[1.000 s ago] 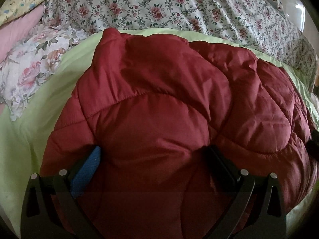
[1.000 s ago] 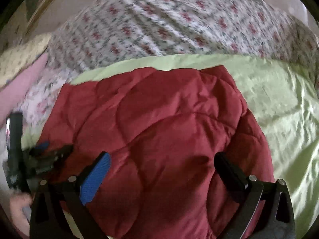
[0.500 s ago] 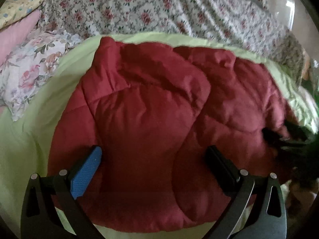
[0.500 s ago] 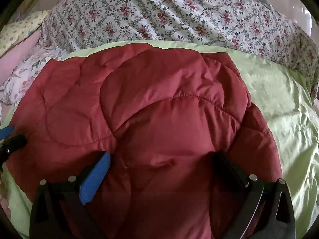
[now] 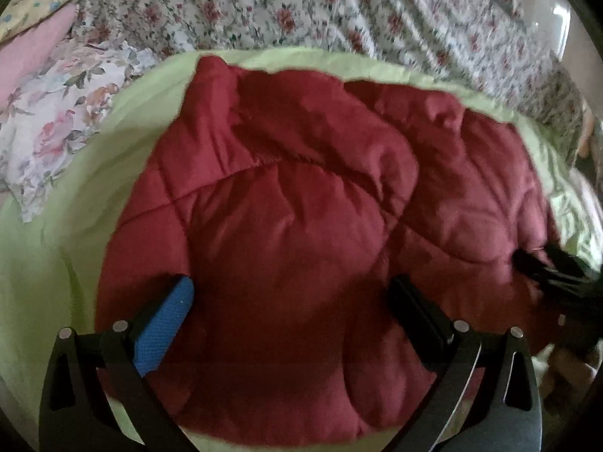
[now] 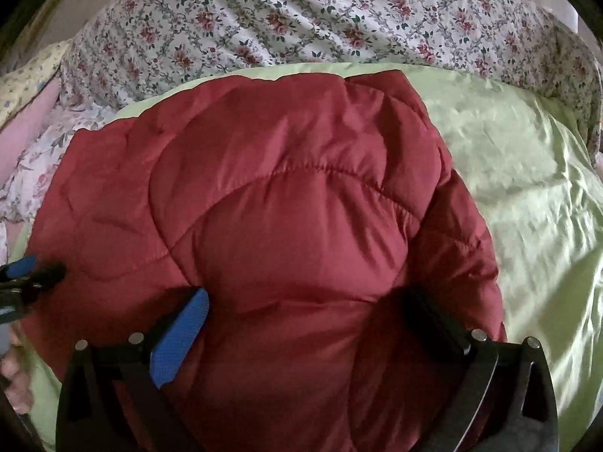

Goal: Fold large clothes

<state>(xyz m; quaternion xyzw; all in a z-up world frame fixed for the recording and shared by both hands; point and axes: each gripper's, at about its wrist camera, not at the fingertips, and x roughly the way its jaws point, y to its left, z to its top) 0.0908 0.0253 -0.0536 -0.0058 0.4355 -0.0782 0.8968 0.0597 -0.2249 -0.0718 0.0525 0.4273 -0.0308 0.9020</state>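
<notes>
A puffy dark red quilted jacket point(image 5: 301, 218) lies folded on a pale green sheet point(image 5: 56, 233); it also fills the right wrist view point(image 6: 286, 218). My left gripper point(image 5: 292, 301) is open just above the jacket's near part, jaws wide apart, holding nothing. My right gripper point(image 6: 305, 312) is open too, with the jacket's bulging near edge between its spread fingers. The right gripper shows at the jacket's right edge in the left wrist view point(image 5: 554, 271). The left gripper's tips show at the far left of the right wrist view point(image 6: 26, 271).
A floral bedspread point(image 6: 339, 15) covers the bed behind the sheet. A floral pillow point(image 5: 64, 128) and a pink pillow point(image 5: 34, 49) lie at the left. Bare green sheet point(image 6: 527, 188) stretches to the jacket's right.
The left gripper has pulled back from the jacket, so more of its near edge and the green sheet shows. The right gripper has closed in over the jacket's near edge.
</notes>
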